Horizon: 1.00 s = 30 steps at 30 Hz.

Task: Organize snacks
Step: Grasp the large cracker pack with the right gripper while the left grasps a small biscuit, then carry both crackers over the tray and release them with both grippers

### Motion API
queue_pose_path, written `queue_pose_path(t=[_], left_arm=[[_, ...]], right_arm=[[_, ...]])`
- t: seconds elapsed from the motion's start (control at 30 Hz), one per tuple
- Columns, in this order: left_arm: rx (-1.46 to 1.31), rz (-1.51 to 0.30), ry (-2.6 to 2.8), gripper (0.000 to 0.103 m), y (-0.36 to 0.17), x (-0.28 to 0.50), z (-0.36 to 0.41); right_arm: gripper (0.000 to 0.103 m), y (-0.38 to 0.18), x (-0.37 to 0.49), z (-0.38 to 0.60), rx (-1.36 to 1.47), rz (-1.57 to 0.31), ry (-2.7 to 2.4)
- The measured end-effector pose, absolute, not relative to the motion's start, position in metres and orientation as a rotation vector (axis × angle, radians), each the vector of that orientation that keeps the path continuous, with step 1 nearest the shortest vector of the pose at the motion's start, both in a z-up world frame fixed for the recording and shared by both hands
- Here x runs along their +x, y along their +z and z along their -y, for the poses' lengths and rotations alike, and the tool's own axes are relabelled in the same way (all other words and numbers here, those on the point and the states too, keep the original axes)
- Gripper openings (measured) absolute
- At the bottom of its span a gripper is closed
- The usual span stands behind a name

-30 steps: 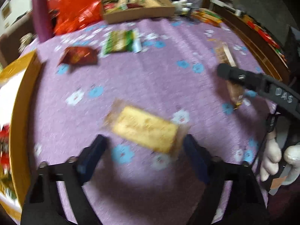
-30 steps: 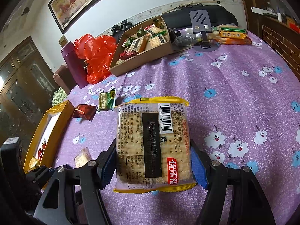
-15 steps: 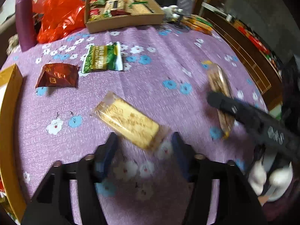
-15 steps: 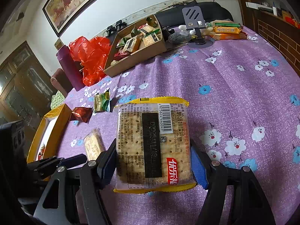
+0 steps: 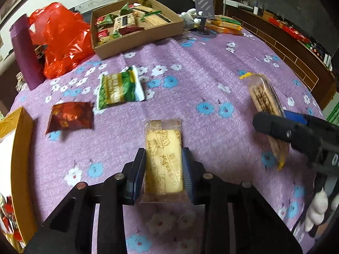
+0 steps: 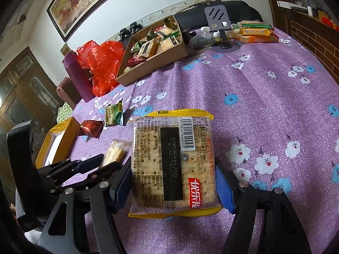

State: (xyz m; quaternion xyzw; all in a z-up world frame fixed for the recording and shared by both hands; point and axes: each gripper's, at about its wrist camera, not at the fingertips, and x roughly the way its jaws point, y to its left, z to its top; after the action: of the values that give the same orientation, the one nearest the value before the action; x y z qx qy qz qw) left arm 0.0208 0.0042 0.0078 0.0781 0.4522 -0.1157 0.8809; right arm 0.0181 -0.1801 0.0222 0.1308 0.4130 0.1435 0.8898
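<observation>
Purple flowered cloth (image 5: 211, 48) over the whole worktop, white wall and a framed painting (image 6: 72, 6) behind.

Left hand-held gripper (image 5: 163, 169): narrow and closing, blue pads against both long sides of a clear-wrapped pale biscuit pack (image 5: 163, 158), pack lying flat on the cloth with its far end sticking out past the fingertips. Seen from the right wrist view as well, left hand-held gripper (image 6: 106, 165) low at the left with that biscuit pack (image 6: 115, 152) between its fingers.

Right hand-held gripper (image 6: 173, 182): medium-wide, clamped on a yellow-edged cracker pack (image 6: 173, 163), barcode side up, held clear above the cloth. From the left wrist view, right hand-held gripper (image 5: 296, 131) off to the right of the left one, cracker pack (image 5: 262, 95) seen edge-on.

Ahead and left of the left hand-held gripper: dark red foil packet (image 5: 70, 118), then a green packet (image 5: 119, 89) just beyond it, apart from each other. Far left: yellow box (image 5: 19, 148), open. Far ahead: cardboard tray (image 5: 137, 40) full of assorted snacks, red plastic bag (image 5: 61, 38) and purple bottle (image 5: 25, 53) to its left, grey phone stand (image 5: 204, 14) and orange snack packs (image 5: 226, 24) to its right.

White-gloved fingers (image 5: 317, 209) at the lower right, on the right hand-held gripper's handle.
</observation>
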Motion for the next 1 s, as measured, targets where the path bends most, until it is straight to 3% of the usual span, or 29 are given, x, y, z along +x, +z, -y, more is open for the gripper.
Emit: queue_pose_path(t=[0.33, 0.7, 1.0], left_arm=[[-0.069, -0.885, -0.241, 0.031, 0.032, -0.016, -0.06], [-0.298, -0.713, -0.105, 0.031, 0.072, -0.083, -0.186], [-0.444, -0.664, 0.011, 0.031, 0.059, -0.117, -0.287]], right_arm=[[0.071, 0.028, 0.011, 0.177, 0.256, -0.794, 0.308], [0.071, 0.026, 0.009, 0.171, 0.202, -0.768, 0.24], [0.071, 0.068, -0.007, 0.069, 0.113, -0.801, 0.459]])
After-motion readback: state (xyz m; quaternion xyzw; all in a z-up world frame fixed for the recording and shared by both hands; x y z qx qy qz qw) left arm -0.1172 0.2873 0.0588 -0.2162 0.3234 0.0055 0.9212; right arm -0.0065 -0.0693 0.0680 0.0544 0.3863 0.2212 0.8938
